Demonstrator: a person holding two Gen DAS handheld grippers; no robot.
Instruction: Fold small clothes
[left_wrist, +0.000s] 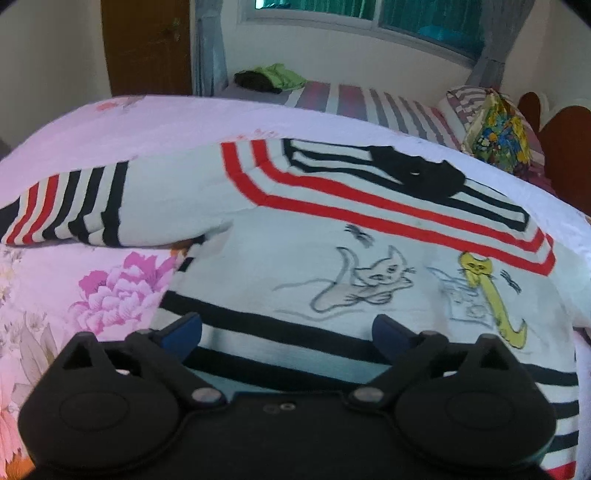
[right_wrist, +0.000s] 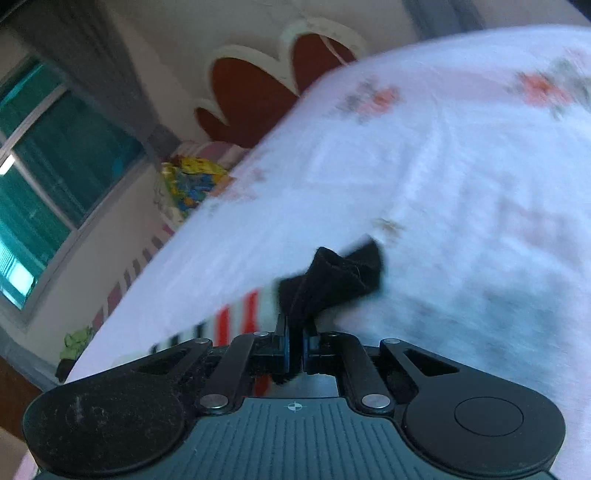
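Nearest the lens, the left gripper (left_wrist: 286, 334) hovers with its blue-padded jaws spread wide and nothing between them, just above the lower striped hem of the small shirt (left_wrist: 332, 258). The shirt lies spread flat, front up, on the floral bedspread (left_wrist: 92, 291); cat drawings across the chest, red and black bands around the black collar (left_wrist: 417, 173). Its long axis runs from the hem by the left gripper up to the collar at the far side; one sleeve (left_wrist: 66, 206) sticks out to the left, roughly crosswise. The right gripper (right_wrist: 295, 332) is clamped tight on a bunch of black fabric, probably that collar, though the right wrist view is blurred. Judgement: thin knit, light, limp, not slippery; it will sag and drag rather than hold shape. Best holds are edges and corners: collar or shoulder seam, hem corner, cuff.
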